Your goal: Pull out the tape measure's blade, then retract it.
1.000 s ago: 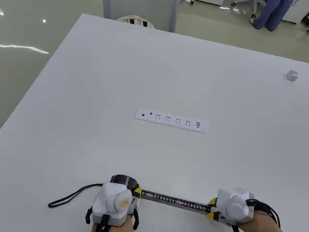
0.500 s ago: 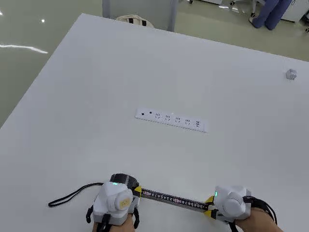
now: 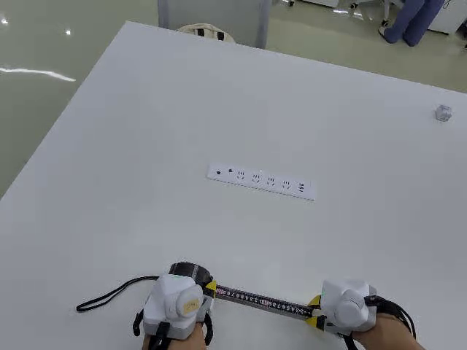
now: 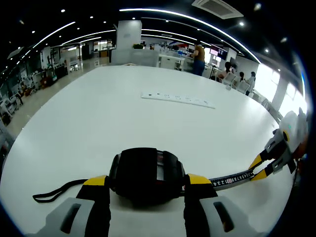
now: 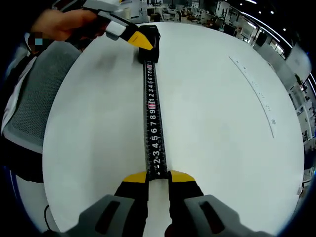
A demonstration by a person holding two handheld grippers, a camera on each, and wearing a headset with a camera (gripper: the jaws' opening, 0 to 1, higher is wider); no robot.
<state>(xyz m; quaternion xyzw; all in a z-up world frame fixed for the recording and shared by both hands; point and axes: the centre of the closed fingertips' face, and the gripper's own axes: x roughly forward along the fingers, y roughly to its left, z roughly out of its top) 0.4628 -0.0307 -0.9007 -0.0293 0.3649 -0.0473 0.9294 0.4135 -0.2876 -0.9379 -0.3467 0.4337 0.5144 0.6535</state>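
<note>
Tape measure: black case on the white table, near edge, close to the person. Blade drawn out to the right, lying flat along the tabletop.

Change over the last second: exposed blade slightly shorter and the right gripper a little nearer the case. Case in the same spot. The headset camera shifted a little too.

Left gripper: jaws closed in on the case from both sides, yellow tips pressed to its flanks, case sitting between them.

Right gripper: jaws nearly together, pinching the free end of the blade; low numbers sit at the tips and the scale runs away toward the case.

Black wrist strap trails left from the case, slack on the table.

White power strip at mid-table, well apart from the tape. Small clear object near the far right edge.
</note>
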